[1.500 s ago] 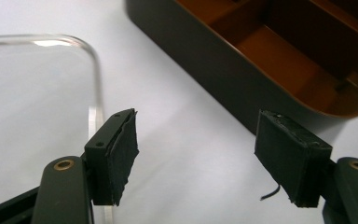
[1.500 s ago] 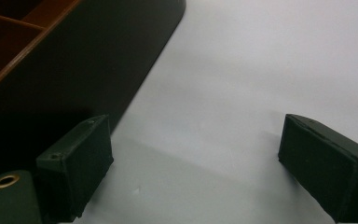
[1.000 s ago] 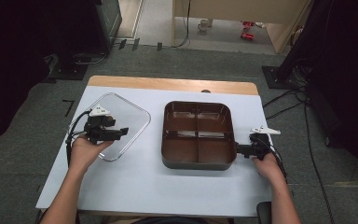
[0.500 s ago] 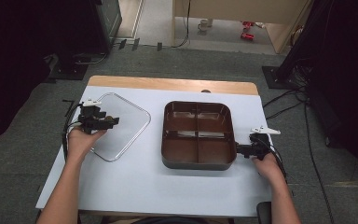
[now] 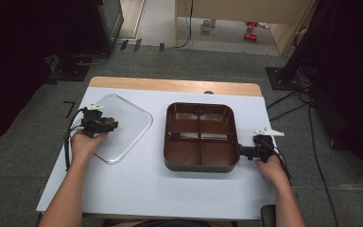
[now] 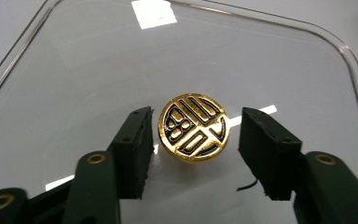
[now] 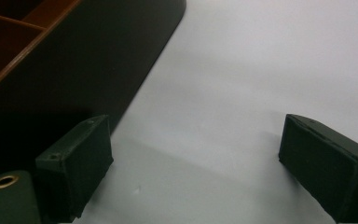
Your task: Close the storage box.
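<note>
Desk [image 5: 137, 189]: white top, you at 6 o'clock. Brown four-compartment tray [image 5: 201, 163] sits centre-right, all compartments bare. Clear lid [image 5: 127, 130] lies flat at the tray's 9 o'clock, just beside it, not touching as far as the high view tells.

Your left tongs [image 5: 112, 125] have pulled back toward 9 o'clock over the last second: a second ago they reached well over the lid's middle, now they sit at its 9 o'clock edge. In the left gripper view the left tongs [image 6: 193, 154] stand apart with the lid's round gold-and-black knob [image 6: 193, 127] between the jaws, neither jaw touching it. Judgement: you're lining up to pinch the knob, not closed yet, so the lid hasn't been picked up.

Your right tongs [image 5: 242, 152] haven't moved, parked at the tray's 3 o'clock wall near the lower corner. In the right gripper view the right tongs [image 7: 196, 163] are wide apart, holding nothing, one jaw just beside the tray's dark outer wall [image 7: 74, 74]. Judgement: likely bracing the tray for the lid.
</note>
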`<state>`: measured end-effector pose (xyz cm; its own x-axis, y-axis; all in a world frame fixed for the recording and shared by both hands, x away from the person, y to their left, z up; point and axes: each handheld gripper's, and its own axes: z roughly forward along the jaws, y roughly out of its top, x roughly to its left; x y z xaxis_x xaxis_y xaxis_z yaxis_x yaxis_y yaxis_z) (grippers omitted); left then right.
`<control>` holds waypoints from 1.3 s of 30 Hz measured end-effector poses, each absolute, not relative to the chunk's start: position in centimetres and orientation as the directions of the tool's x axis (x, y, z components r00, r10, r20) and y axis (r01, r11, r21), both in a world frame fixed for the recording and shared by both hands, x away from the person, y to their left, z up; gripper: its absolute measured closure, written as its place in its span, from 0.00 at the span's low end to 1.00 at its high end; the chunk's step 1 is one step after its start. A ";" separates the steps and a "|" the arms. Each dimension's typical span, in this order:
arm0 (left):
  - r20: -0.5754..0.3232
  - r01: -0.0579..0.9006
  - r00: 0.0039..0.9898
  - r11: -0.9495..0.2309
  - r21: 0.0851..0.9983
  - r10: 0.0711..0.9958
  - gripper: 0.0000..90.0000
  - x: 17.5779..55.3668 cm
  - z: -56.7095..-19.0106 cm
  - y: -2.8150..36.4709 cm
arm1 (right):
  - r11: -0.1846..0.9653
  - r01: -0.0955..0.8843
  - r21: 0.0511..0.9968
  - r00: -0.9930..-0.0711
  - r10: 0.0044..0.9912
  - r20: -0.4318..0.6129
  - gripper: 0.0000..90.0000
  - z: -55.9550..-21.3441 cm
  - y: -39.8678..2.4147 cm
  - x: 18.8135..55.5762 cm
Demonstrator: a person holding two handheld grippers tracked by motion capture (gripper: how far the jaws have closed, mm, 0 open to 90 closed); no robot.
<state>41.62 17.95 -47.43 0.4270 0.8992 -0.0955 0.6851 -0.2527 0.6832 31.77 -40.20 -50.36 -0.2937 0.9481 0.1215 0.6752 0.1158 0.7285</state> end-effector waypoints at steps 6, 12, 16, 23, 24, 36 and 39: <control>-0.110 0.680 0.431 -0.243 0.691 0.896 0.64 41.7 -47.6 18.3 | 0.116 0.675 0.728 -0.294 0.948 0.122 0.10 -50.4 -40.2 31.8; -0.130 0.702 0.417 -0.228 0.675 0.900 0.66 41.9 -47.3 18.3 | 0.116 0.675 0.729 -0.294 0.948 0.121 0.10 -50.4 -40.2 31.8; -0.131 0.706 0.413 -0.226 0.671 0.901 0.66 41.9 -47.1 18.3 | 0.116 0.675 0.729 -0.294 0.948 0.121 0.10 -50.4 -40.2 31.8; -0.157 0.694 0.435 -0.219 0.686 0.886 0.66 41.7 -45.4 18.3 | 0.117 0.675 0.729 -0.294 0.948 0.121 0.10 -50.4 -40.2 31.8; -0.153 0.687 0.440 -0.222 0.692 0.885 0.66 41.6 -45.0 18.1 | 0.116 0.675 0.728 -0.294 0.948 0.121 0.10 -50.4 -40.2 31.8; -0.161 0.628 0.515 -0.242 0.740 0.842 0.66 40.5 -41.0 16.7 | 0.116 0.675 0.729 -0.294 0.948 0.121 0.10 -50.4 -40.2 31.8; -0.165 0.613 0.540 -0.251 0.749 0.825 0.66 40.2 -40.1 16.1 | 0.116 0.675 0.729 -0.294 0.948 0.121 0.10 -50.4 -40.2 31.8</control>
